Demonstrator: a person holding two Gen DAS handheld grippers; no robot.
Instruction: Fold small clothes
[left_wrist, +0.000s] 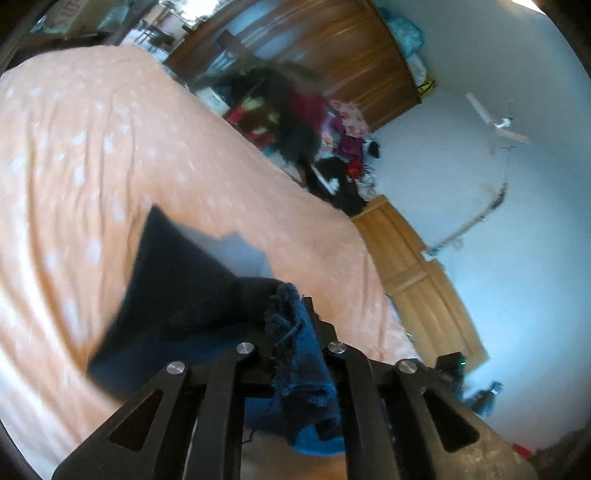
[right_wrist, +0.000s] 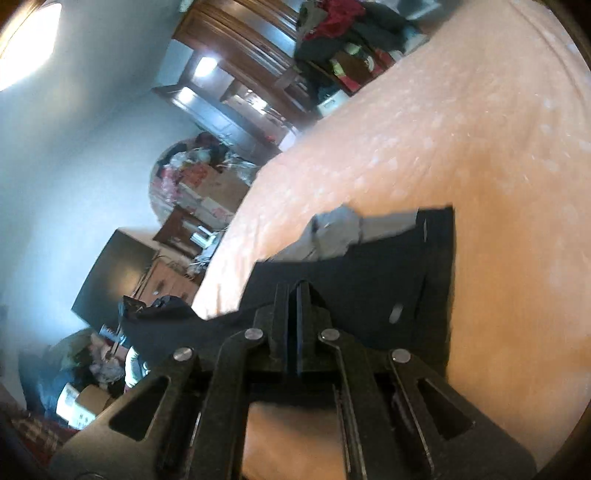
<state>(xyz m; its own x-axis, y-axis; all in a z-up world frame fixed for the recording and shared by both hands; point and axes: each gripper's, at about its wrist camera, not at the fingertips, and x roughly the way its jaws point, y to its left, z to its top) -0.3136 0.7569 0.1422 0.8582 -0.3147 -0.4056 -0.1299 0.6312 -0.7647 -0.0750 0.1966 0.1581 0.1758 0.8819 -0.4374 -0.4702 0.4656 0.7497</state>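
Observation:
A small dark navy garment (left_wrist: 177, 280) is held up over the peach bedsheet (left_wrist: 74, 147), with a pale lining showing at its far edge. My left gripper (left_wrist: 295, 310) is shut on a frayed blue edge of it, which bunches between the fingers. In the right wrist view the same dark garment (right_wrist: 388, 266) spreads ahead, with a grey patch and a button visible. My right gripper (right_wrist: 300, 291) is shut on its near edge, fingers pressed together. Both views are tilted and blurred.
The peach sheet (right_wrist: 443, 129) with white dots covers the bed. Behind it stand a wooden wardrobe (left_wrist: 332, 48), piles of clothes (left_wrist: 343, 147), a wooden door (left_wrist: 413, 266) and cluttered boxes (right_wrist: 207, 188). A ceiling fan (left_wrist: 498, 123) hangs on the pale blue ceiling.

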